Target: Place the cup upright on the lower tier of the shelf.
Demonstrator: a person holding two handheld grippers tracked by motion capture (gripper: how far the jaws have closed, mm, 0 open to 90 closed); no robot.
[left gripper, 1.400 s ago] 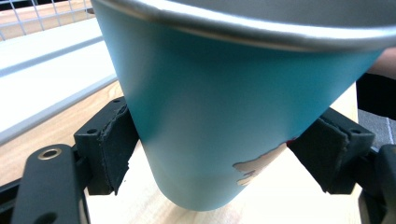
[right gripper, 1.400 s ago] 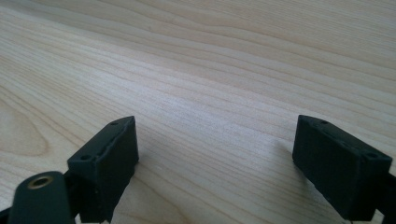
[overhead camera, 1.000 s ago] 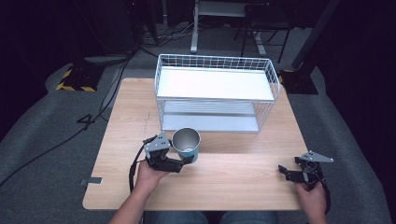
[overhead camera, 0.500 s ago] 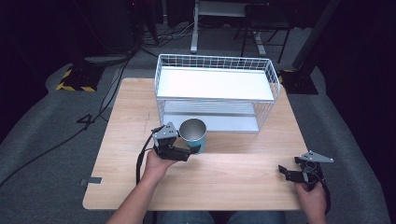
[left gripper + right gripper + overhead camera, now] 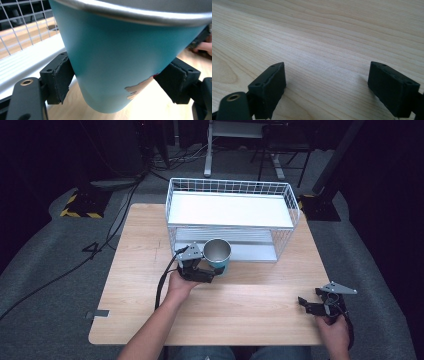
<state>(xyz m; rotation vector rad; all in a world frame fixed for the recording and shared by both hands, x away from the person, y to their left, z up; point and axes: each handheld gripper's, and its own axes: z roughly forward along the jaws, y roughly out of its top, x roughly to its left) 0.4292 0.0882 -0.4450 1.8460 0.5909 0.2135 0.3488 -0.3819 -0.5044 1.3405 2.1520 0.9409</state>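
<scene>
Matt teal cup [image 5: 117, 57] with a metal rim; pale, smooth wooden table [image 5: 250, 305].

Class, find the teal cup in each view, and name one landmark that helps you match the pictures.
High view: cup at centre, before the wire rack's lower shelf, gripped by the left claw.
Left gripper view: cup fills the middle, between the black pads.
Right gripper view: bare tabletop between open jaws.
Shared landmark: the light wood table.

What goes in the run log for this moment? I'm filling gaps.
left gripper: shut on teal cup | cup: at wire rack front | right gripper: open, idle over table
</scene>
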